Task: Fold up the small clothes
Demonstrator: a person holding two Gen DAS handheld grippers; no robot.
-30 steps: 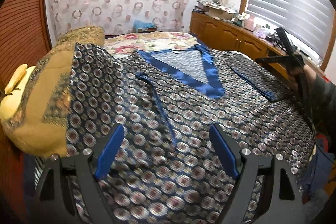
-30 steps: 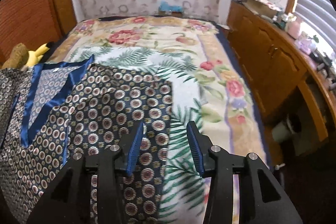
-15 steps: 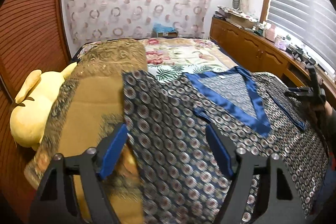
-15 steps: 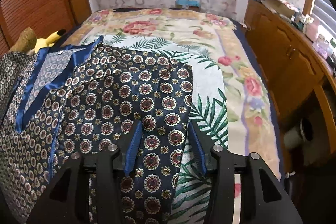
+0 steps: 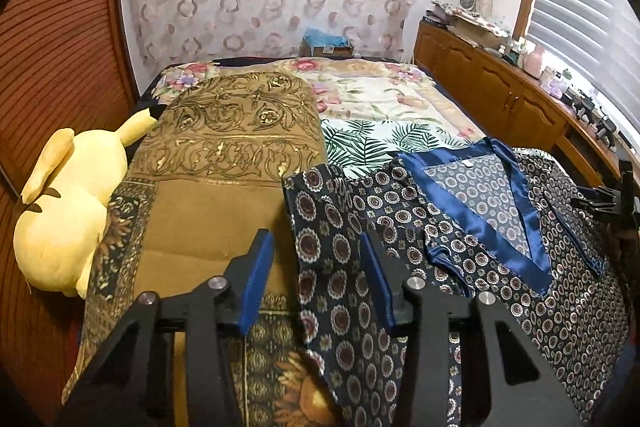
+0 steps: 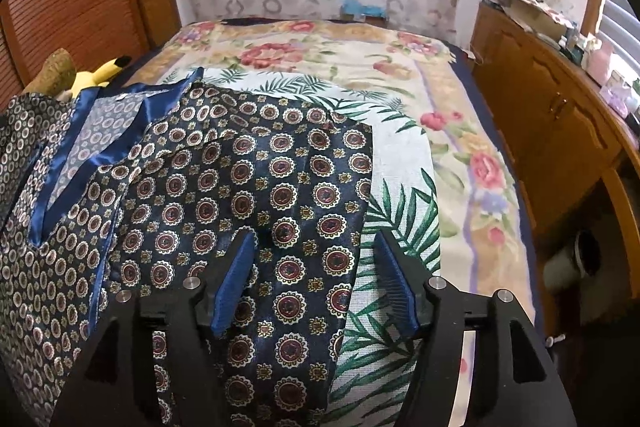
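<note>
left gripper [image 5: 316, 277] shifted toward gold blanket [image 5: 208, 211], floral bedspread [image 6: 400, 75], wooden cabinets [image 6: 560, 131]

One patterned garment [image 5: 460, 239], one gold blanket [image 5: 224, 155], one yellow plush toy [image 5: 68, 203], two grippers [image 5: 316, 279] [image 6: 316, 283].

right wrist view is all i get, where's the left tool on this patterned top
Observer: The left tool straddles the edge of the navy patterned top at the sleeve opposite yours. Its jaws have just been closing but stand apart, with the cloth edge between them and not pinched.
Operator: what's under that sleeve
Observer: A brown and gold blanket. The sleeve's edge lies over it.
</note>
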